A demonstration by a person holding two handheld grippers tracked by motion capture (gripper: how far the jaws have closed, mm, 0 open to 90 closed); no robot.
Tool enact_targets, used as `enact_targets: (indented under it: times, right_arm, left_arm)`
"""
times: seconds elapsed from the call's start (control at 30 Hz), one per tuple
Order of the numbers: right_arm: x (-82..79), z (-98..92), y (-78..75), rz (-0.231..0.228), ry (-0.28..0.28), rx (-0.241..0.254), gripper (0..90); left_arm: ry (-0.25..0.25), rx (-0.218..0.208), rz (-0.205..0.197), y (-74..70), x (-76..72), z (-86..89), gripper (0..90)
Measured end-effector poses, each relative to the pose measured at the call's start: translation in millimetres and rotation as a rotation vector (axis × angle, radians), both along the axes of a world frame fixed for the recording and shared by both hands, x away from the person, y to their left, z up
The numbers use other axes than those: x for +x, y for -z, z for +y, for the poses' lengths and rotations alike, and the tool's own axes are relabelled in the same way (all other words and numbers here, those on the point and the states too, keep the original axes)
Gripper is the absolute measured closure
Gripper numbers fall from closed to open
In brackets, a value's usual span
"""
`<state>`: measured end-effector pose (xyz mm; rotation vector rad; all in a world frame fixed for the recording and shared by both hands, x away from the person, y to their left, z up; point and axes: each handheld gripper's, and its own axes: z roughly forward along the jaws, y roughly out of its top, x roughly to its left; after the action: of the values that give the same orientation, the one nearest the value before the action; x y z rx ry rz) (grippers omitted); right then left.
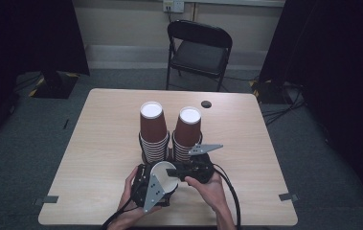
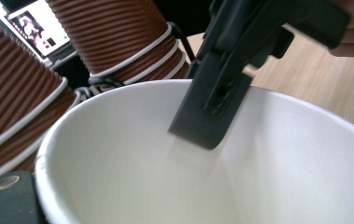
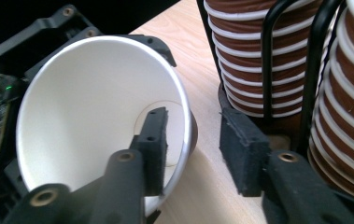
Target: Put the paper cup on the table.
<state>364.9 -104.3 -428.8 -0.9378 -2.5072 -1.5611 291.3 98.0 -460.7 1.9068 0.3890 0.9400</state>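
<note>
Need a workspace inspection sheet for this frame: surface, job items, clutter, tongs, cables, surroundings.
Surface: light wood table, bare apart from the job's things; a round dark grommet hole near the far edge.
Job's things: two stacks of brown ribbed paper cups, upside down in a black wire holder; one loose cup with a white inside.
Clutter: nothing seen.
Tongs: left tongs hold the loose cup at its rim; right tongs open, one jaw inside the cup, one outside, wall between them unpressed.
Cables: one trails from each tool toward the person.
Surroundings: black folding chair, dark curtains, grey carpet, wall socket.
</note>
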Motion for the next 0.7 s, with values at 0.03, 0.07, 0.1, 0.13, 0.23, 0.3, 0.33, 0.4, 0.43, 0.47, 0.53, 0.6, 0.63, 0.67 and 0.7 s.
enact_targets:
  times: [0.03,0.07,0.1,0.13,0.23,0.3,0.33,0.4,0.43,0.47,0.53,0.6,0.63,0.67,0.7]
  right_arm:
    - [-0.9,-1.5,-0.3,-0.003,0.003,0.014,57.8]
    - [-2.0,-2.8,-0.6,-0.006,0.009,0.026,56.3]
    - [-3.1,-4.1,-0.9,-0.011,0.015,0.042,55.1]
    - [-3.8,-5.5,-1.1,-0.018,0.019,0.057,54.1]
    - [-5.9,-8.8,-2.0,-0.043,0.041,0.080,50.4]
    - [-7.2,-10.5,-2.4,-0.061,0.056,0.093,47.0]
    - [-8.6,-11.3,-2.6,-0.085,0.061,0.102,45.4]
    - [-11.1,-12.5,-2.9,-0.117,0.085,0.097,42.1]
    - [-12.2,-13.5,-2.8,-0.135,0.093,0.099,40.6]
    - [-13.6,-15.4,-2.8,-0.145,0.109,0.109,40.2]
    - [-14.8,-18.5,-3.2,-0.163,0.138,0.112,39.9]
    - [-16.4,-24.8,-3.3,-0.194,0.180,0.144,37.9]
    - [-17.4,-27.7,-3.7,-0.205,0.201,0.152,37.6]
    - [-18.8,-30.4,-3.9,-0.221,0.222,0.161,36.2]
    - [-20.1,-33.2,-3.8,-0.245,0.243,0.171,36.0]
  left_arm:
    - [0.002,-0.020,0.013,0.4,0.4,0.5,9.2]
    - [-0.003,-0.030,0.022,0.2,0.2,1.5,9.2]
    - [-0.006,-0.045,0.030,0.1,0.3,2.3,9.2]
    - [-0.009,-0.057,0.036,-0.2,0.6,3.6,9.3]
    - [-0.014,-0.080,0.052,-0.9,2.2,8.3,9.4]
    - [-0.024,-0.101,0.058,-1.2,3.4,11.5,9.4]
    - [-0.028,-0.109,0.065,-1.3,3.8,13.7,9.4]
    - [-0.034,-0.138,0.083,-1.8,5.1,17.5,9.4]
    - [-0.038,-0.151,0.094,-1.7,5.8,19.3,9.5]
    - [-0.043,-0.153,0.102,-2.2,6.2,20.8,9.5]
    - [-0.051,-0.178,0.111,-2.7,8.1,24.5,9.6]
    - [-0.059,-0.194,0.122,-3.7,9.8,29.7,9.5]
    - [-0.057,-0.204,0.126,-4.3,10.4,32.4,9.5]
    - [-0.060,-0.218,0.129,-4.7,10.4,34.7,9.5]
    - [-0.062,-0.232,0.130,-5.3,10.6,37.8,9.5]
